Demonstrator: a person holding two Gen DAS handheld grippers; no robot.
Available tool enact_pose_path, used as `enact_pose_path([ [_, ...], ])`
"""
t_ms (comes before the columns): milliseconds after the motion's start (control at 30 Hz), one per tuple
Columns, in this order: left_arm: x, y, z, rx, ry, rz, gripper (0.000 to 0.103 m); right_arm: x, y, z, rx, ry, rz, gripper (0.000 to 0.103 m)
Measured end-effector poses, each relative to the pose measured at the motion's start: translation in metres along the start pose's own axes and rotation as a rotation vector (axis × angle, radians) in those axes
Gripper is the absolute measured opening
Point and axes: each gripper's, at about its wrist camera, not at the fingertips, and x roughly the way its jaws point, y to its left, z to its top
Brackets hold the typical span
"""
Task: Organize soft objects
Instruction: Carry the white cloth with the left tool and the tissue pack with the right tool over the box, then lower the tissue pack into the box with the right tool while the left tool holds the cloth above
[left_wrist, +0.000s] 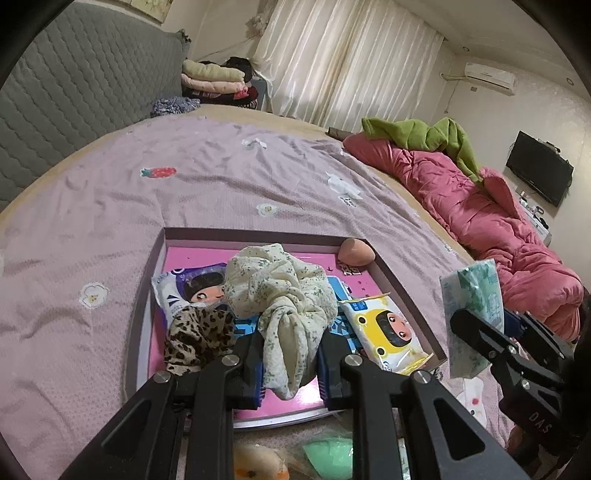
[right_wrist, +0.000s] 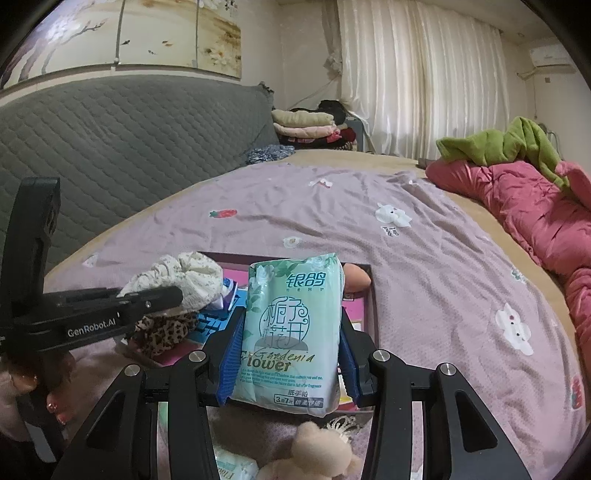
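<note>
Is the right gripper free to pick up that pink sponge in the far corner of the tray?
Probably not yet. The right gripper is shut on a tissue pack, so it must drop that first; the sponge itself lies uncovered.

Home bedroom: bed (left_wrist: 221, 177), curtains (left_wrist: 351, 62).

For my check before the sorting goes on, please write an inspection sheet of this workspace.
Surface: bed with purple blanket.
Job's things: pink-bottomed tray holding floral cloth, leopard-print cloth, two cartoon wipe packs, peach makeup sponge; green tissue pack.
Clutter: plush bear, pink quilt, green garment.
Grippers: left hand-held gripper shut on the floral cloth; right hand-held gripper shut on the tissue pack.
Cables: nothing seen.
Surroundings: grey headboard, curtains, folded clothes.
</note>
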Motion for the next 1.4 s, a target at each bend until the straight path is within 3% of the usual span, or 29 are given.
enact_pose_path([
  [500,0.017,-0.002,0.003,0.017,0.039,-0.008,0.021,0.022,-0.010,0.015,-0.010,0.004,-0.011,0.047],
  [900,0.043,-0.003,-0.008,0.026,0.147,-0.030,0.022,0.069,0.002,-0.003,-0.046,0.170,0.000,0.047],
  [1400,0.060,0.005,-0.019,0.002,0.245,0.012,0.022,0.094,-0.006,-0.025,-0.067,0.298,-0.084,0.048],
])
